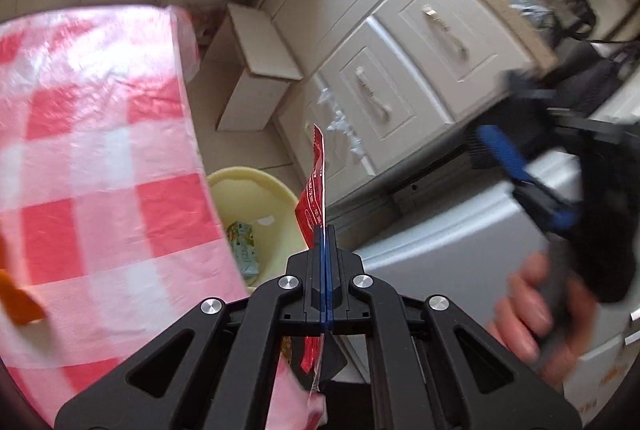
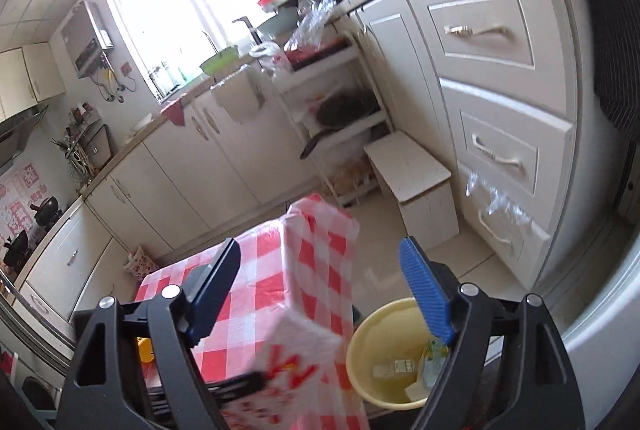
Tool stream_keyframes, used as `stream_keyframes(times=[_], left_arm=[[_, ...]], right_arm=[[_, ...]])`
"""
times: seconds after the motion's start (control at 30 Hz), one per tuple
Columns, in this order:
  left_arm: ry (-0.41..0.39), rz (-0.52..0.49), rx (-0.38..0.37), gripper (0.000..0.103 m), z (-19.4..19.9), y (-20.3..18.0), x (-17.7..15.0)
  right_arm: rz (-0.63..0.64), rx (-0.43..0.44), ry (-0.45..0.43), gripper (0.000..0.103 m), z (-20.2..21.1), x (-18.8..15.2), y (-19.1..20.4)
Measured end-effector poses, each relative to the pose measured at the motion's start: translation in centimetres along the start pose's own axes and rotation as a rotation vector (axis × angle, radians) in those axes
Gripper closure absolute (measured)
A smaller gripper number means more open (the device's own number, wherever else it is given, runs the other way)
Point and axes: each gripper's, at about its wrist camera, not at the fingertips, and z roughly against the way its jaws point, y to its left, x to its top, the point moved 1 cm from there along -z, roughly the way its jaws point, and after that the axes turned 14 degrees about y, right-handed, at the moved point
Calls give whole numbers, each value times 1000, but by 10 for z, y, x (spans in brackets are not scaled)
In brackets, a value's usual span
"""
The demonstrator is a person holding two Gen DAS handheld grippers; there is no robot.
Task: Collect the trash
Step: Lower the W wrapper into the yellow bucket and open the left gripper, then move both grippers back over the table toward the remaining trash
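Note:
My left gripper (image 1: 324, 230) is shut on a red snack wrapper (image 1: 314, 198), held edge-on above a pale yellow bin (image 1: 256, 198). The bin holds a green carton (image 1: 244, 250) and sits on the floor beside the table with the red-and-white checked cloth (image 1: 92, 166). In the right wrist view the same yellow bin (image 2: 384, 346) lies below my right gripper (image 2: 324, 282), which is open and empty, with scraps of trash (image 2: 400, 366) inside the bin. The right gripper also shows in the left wrist view (image 1: 516, 166), held by a hand.
White drawers (image 2: 496, 158) with a crinkled clear plastic piece (image 2: 496, 198) on a handle stand at the right. A small white stool (image 2: 416, 182) stands on the floor past the table. A grey appliance (image 1: 460, 250) is close at the right.

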Motion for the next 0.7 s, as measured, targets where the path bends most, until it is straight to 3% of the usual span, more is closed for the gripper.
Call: stream_keyframes(times=[0.13, 0.27, 0.33, 0.53, 0.7], left_arm=[[85, 119, 73, 101, -60, 6, 24], [123, 157, 131, 73, -89, 0, 34], [112, 147, 143, 66, -88, -6, 33], [34, 77, 241, 53, -39, -23, 20], [-99, 44, 411, 34, 44, -16, -20]], right_arm=[[-34, 33, -18, 24, 7, 3, -12], [-58, 59, -23, 24, 10, 5, -20], [-56, 71, -28, 24, 13, 8, -20], [-77, 102, -42, 24, 21, 12, -21], [-26, 117, -26, 23, 17, 8, 4]])
